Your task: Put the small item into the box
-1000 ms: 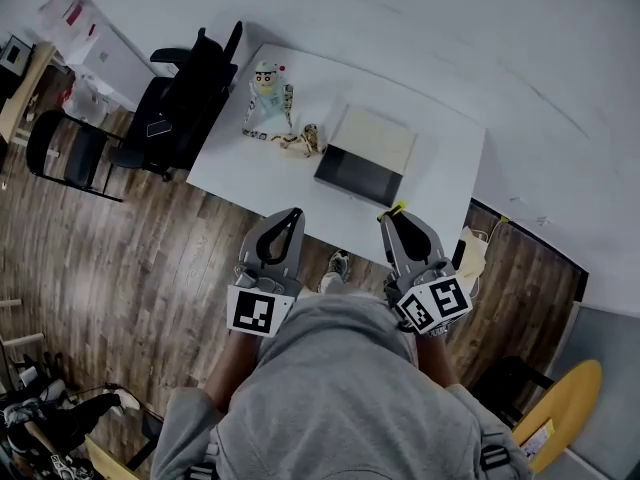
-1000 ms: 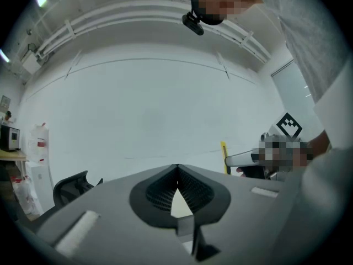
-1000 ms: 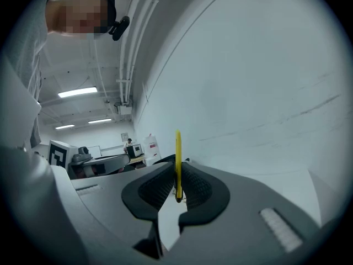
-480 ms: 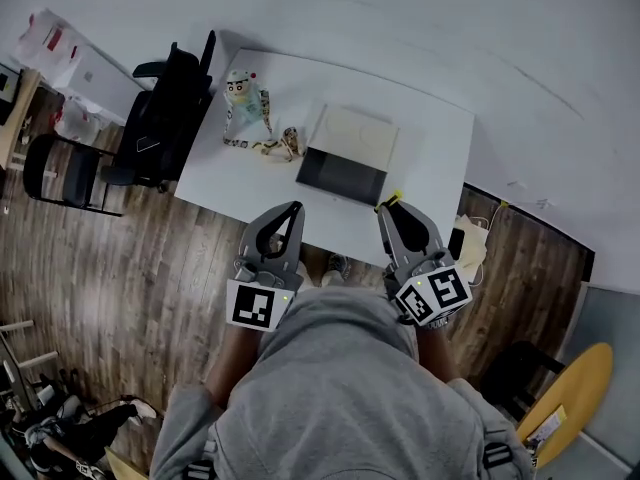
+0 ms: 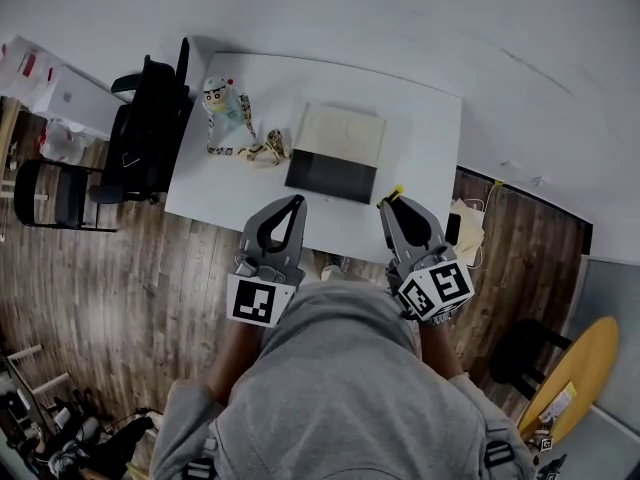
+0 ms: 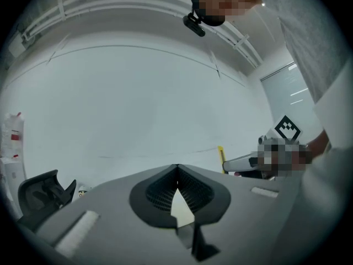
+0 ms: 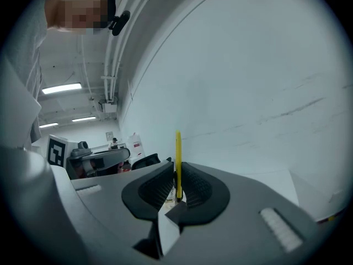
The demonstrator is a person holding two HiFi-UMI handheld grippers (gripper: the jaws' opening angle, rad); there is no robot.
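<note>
In the head view an open box with a dark inside and a cream lid lies on a white table. A toy figure and a small spotted item sit left of the box. My left gripper is held close to the body, short of the table's near edge, shut with nothing in it. My right gripper is beside it, shut on a thin yellow strip whose tip sticks out past the jaws.
A black office chair stands at the table's left end, with another chair further left. Wood floor surrounds the table. A paper bag lies by the table's right corner. A round yellow table is at the lower right.
The table, box and toys have drifted left in the head view and look more square-on. Both grippers keep the same pose, the right one still holding the yellow strip.
</note>
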